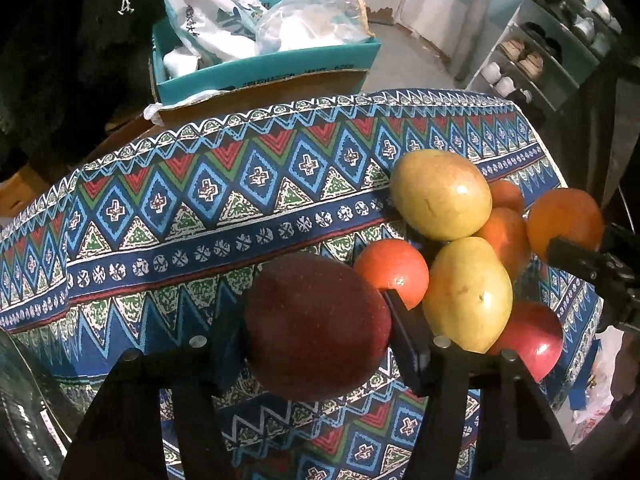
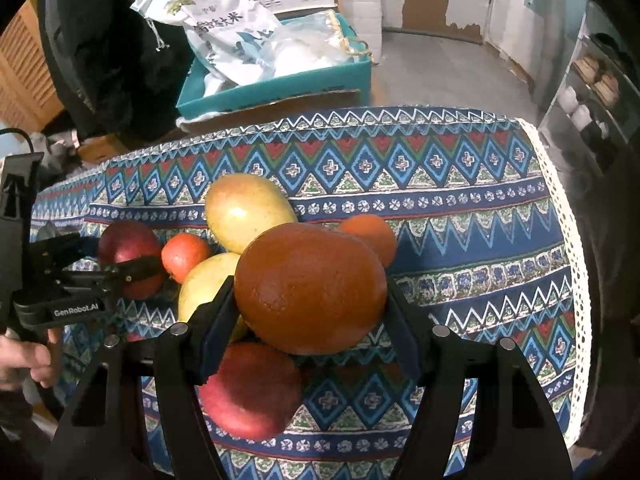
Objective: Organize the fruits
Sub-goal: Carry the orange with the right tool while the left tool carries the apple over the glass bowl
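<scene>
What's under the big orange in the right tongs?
Under the orange lies a red apple on the patterned cloth, with a yellow mango beside. Its underside and the apple's top are hidden.

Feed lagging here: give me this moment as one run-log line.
left gripper: shut on dark red apple | right gripper: shut on large orange | remaining fruit: clustered on patterned cloth

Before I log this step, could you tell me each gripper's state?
Left gripper: closed on the dark red apple.
Right gripper: closed on the big orange.
</scene>
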`<move>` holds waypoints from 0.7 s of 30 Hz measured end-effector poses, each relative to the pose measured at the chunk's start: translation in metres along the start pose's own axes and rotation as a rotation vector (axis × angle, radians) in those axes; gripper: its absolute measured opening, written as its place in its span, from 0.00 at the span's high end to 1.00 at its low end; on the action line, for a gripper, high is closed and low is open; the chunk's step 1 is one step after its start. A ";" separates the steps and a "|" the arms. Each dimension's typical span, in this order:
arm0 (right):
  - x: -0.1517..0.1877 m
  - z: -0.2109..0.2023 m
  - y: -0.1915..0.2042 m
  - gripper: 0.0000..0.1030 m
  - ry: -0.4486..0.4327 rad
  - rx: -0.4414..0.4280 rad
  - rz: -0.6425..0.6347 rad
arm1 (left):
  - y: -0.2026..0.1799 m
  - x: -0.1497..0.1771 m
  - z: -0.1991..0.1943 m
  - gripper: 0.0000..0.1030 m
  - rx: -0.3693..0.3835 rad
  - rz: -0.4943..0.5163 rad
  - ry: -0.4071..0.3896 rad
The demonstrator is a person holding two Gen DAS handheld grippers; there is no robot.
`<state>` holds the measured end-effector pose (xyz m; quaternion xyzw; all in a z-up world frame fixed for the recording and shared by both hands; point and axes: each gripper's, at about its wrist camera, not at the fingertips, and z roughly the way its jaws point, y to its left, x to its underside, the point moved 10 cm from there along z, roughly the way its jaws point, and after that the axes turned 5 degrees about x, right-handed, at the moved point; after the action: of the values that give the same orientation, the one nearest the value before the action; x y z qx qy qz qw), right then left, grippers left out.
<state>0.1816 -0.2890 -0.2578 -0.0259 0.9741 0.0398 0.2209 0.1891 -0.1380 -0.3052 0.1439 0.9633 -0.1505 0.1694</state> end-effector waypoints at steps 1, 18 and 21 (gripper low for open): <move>0.000 -0.001 0.001 0.32 -0.001 0.000 -0.002 | 0.001 0.000 0.001 0.38 -0.002 0.006 -0.001; -0.011 -0.024 0.030 0.33 -0.060 -0.006 -0.070 | -0.002 0.014 -0.043 0.39 -0.063 0.075 -0.066; -0.013 -0.031 0.041 0.33 -0.072 -0.012 -0.089 | 0.001 0.015 -0.060 0.39 -0.080 0.069 -0.087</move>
<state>0.1773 -0.2503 -0.2212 -0.0692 0.9631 0.0369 0.2573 0.1591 -0.1130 -0.2571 0.1636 0.9547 -0.1121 0.2219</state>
